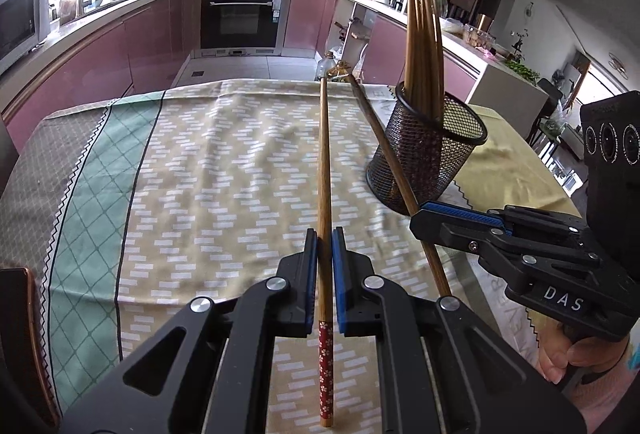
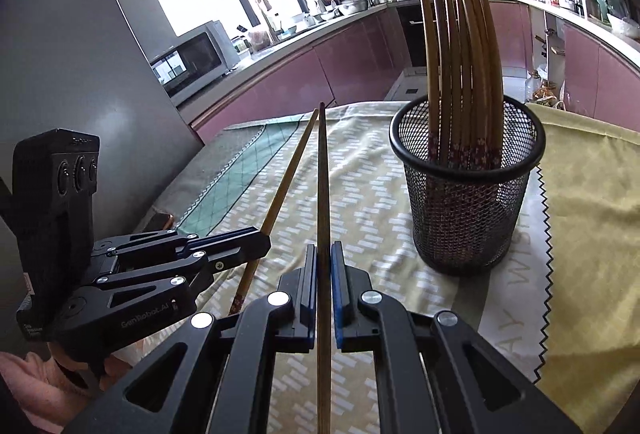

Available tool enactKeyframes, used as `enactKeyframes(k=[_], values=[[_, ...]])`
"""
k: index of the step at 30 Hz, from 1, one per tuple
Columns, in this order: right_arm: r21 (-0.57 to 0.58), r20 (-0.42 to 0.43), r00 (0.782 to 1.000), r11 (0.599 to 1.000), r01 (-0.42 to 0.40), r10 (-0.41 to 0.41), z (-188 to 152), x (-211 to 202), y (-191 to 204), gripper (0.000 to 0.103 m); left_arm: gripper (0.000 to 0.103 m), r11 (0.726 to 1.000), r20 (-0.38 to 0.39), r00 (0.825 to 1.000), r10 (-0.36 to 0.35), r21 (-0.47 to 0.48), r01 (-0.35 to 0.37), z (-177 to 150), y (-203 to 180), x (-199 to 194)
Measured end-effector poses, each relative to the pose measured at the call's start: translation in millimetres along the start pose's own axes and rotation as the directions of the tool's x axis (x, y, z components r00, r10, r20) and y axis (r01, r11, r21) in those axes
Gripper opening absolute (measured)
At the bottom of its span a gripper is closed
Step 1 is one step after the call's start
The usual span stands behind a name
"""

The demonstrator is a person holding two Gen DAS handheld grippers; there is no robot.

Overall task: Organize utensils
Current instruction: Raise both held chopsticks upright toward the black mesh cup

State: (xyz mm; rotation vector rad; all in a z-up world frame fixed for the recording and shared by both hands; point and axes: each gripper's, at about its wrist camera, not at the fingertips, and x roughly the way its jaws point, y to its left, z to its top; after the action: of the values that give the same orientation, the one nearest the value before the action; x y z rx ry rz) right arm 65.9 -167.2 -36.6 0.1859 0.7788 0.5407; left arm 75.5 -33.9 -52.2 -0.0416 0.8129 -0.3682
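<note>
At the far left we saw the microwave [image 2: 196, 54] on the kitchen counter, and below it the patterned tablecloth [image 1: 200, 162] that covered the table. Our left gripper [image 1: 324, 266] was narrowed onto a wooden chopstick [image 1: 325, 170], its blue pads pressing the shaft from both sides just above the red flowered end. That chopstick pointed straight away from us over the cloth; we could not tell whether its far tip touched the fabric.

Just to the right, our right gripper [image 2: 324, 286] was likewise clamped on a second chopstick [image 2: 323, 202], which ran nearly parallel to the first. From the left wrist view this second chopstick [image 1: 384, 150] slanted across in front of the holder's lower edge, gripped in the right claw [image 1: 420, 222] near its lower part.

Farther right stood the black mesh holder [image 2: 468, 194], upright on the cloth, near both grippers but apart from them. A bundle of chopsticks [image 2: 460, 46] stood inside it, flowered ends down, tips leaning together. Beyond its right side lay a yellow cloth [image 2: 592, 218] with a zigzag edge.
</note>
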Motion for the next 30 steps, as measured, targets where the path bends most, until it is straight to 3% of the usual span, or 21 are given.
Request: enactKeyframes(k=[30], values=[[-0.024, 0.122, 0.993, 1.000, 0.000, 0.003, 7.3, -42.6, -0.2, 0.006, 0.008, 0.996, 0.096, 0.992, -0.079, 0.038, 0.075, 13.4, -19.7, -45.8]])
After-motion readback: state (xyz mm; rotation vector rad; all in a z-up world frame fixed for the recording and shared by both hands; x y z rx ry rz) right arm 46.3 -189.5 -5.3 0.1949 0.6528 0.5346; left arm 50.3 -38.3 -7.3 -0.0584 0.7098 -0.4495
